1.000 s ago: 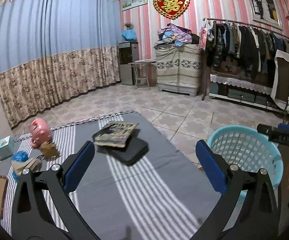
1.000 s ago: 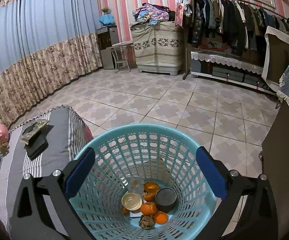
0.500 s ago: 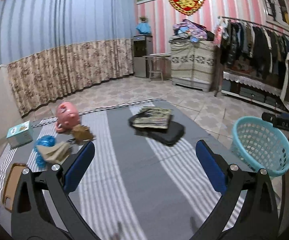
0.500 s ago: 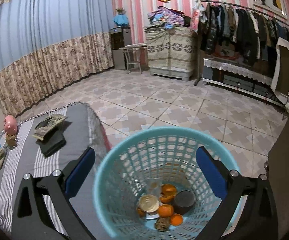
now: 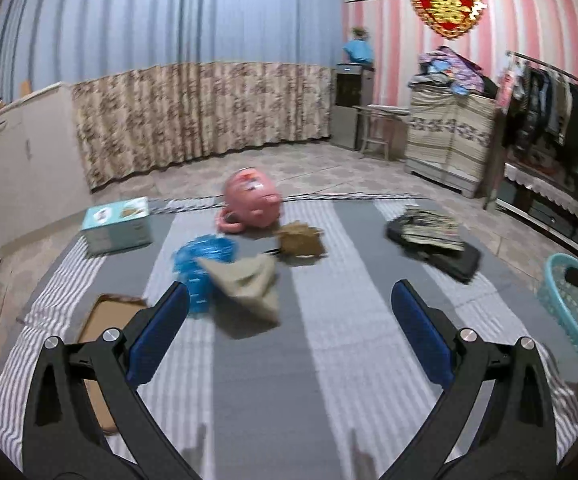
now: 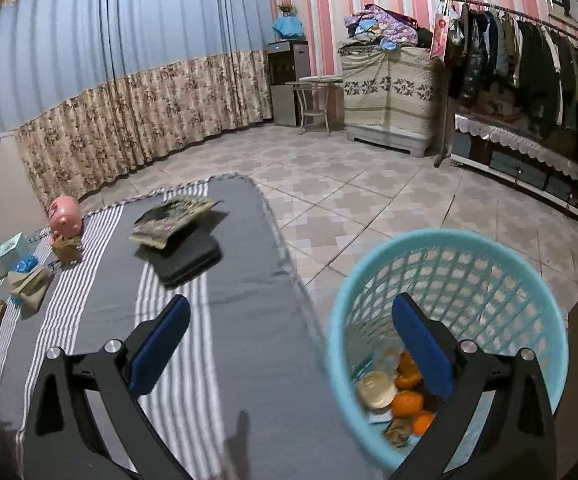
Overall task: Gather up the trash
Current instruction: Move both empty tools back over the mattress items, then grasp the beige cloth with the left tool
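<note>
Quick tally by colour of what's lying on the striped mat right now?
Pink: 1, piggy bank
Blue: 1, crumpled wrapper
Teal: 1, box
Tan/brown: 3, paper, brown wad, cardboard tray
Dark: 2, magazine, black case
Total: 8

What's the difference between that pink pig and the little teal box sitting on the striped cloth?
The pig is round, pink and glossy; the box is squared-off, teal with a pale printed top. The pig sits near the middle of the cloth's far edge; the box sits at its far left corner. The pig has crumpled brown paper right beside it; the box stands alone. Both rest on the cloth, untouched.
</note>
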